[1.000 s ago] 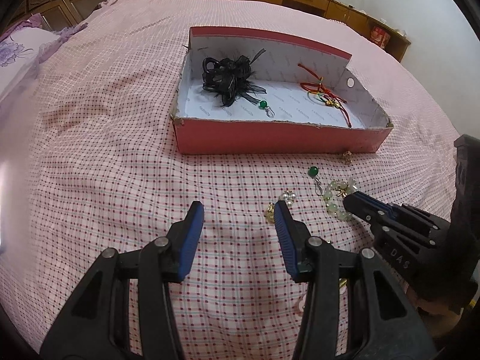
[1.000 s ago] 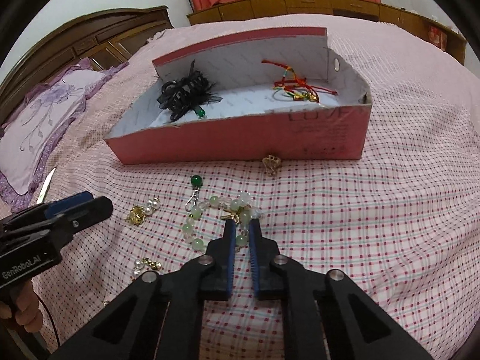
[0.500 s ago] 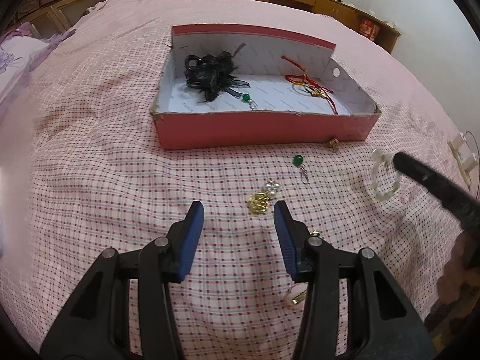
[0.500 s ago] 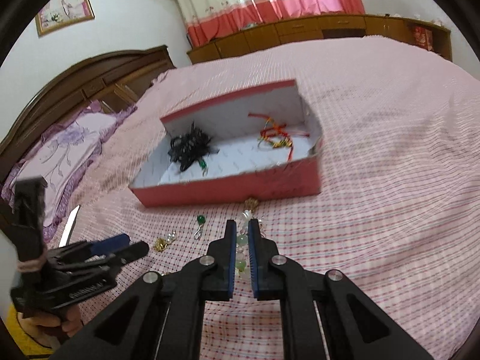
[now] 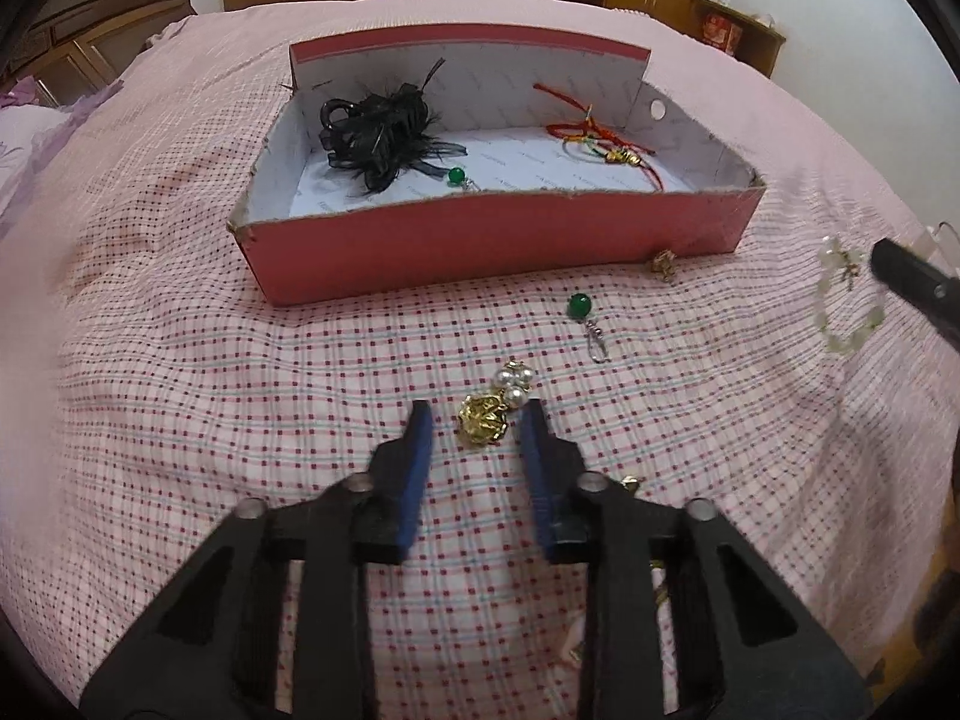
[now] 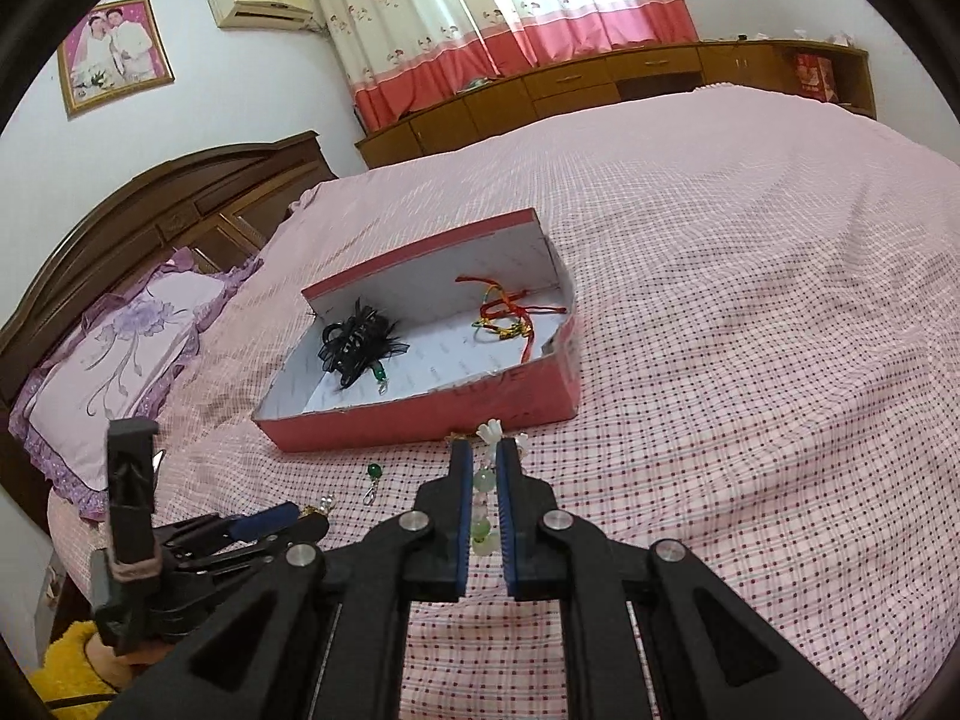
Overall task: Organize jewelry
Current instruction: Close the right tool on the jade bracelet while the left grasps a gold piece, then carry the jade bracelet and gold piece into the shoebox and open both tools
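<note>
A red box (image 5: pixel 492 240) with a white inside lies on the bed and holds a black hair flower (image 5: pixel 384 132), a green bead charm (image 5: pixel 457 176) and red cord bracelets (image 5: pixel 591 138). My left gripper (image 5: pixel 477 420) is open, low over the sheet, its fingers on either side of a gold and pearl earring (image 5: pixel 489 414). A green bead earring (image 5: pixel 582 312) and a small gold piece (image 5: pixel 663 264) lie near the box front. My right gripper (image 6: pixel 485 462) is shut on a pale green bead bracelet (image 6: pixel 483 510), held up above the bed; it also shows in the left wrist view (image 5: pixel 840 312).
The bed has a pink checked sheet (image 6: pixel 750 360). A purple pillow (image 6: pixel 114 348) and dark wooden headboard (image 6: pixel 150 198) are at the left. Wooden cabinets (image 6: pixel 600 84) line the far wall. More small gold pieces (image 5: pixel 630 483) lie by my left gripper.
My right gripper has lifted the bead bracelet off the sheet and drawn back from the box. My left gripper has moved forward and lower, so the gold and pearl earring sits between its fingers.
</note>
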`<state>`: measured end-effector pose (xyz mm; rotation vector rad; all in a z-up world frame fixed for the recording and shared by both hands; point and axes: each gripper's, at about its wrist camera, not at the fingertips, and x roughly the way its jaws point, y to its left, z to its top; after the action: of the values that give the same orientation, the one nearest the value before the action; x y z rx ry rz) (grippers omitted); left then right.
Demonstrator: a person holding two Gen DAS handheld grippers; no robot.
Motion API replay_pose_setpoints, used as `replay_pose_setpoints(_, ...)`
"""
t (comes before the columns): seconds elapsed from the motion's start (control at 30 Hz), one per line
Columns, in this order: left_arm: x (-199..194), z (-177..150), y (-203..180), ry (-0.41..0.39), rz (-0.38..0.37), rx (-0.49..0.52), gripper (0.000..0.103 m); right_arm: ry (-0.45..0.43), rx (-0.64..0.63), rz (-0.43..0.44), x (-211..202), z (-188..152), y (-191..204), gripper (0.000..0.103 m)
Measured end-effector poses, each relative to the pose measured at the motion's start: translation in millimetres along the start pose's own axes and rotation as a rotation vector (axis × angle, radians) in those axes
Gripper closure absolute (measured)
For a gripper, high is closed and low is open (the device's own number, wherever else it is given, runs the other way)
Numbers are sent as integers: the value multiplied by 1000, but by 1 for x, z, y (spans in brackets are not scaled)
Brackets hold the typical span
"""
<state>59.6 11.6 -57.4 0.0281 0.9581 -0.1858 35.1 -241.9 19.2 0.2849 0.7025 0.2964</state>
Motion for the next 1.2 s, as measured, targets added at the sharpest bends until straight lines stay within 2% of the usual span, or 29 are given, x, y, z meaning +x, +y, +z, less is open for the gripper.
replay_pose_setpoints(0.03,1,0,0,-3,-1,-1,95,-1,0,0,0,-1,0,94)
replay_pose_setpoints(0.1,1,0,1,-8,-1,-2,100,-2,0,0,-1,-2,0,94)
replay_pose_setpoints(0.37,-17,-2,4,-36,-49,-32,103,-5,0,4,-3,-3,-1,94)
replay_pose_setpoints(0.73,-63,7,0,-152,-103,-43,103,-35,-21,18,-16,2,10,94)
replay_pose_setpoints(1.2,-89,35,4,-283,-87,-69,103,-91,-64,52,-20,21,28,94)
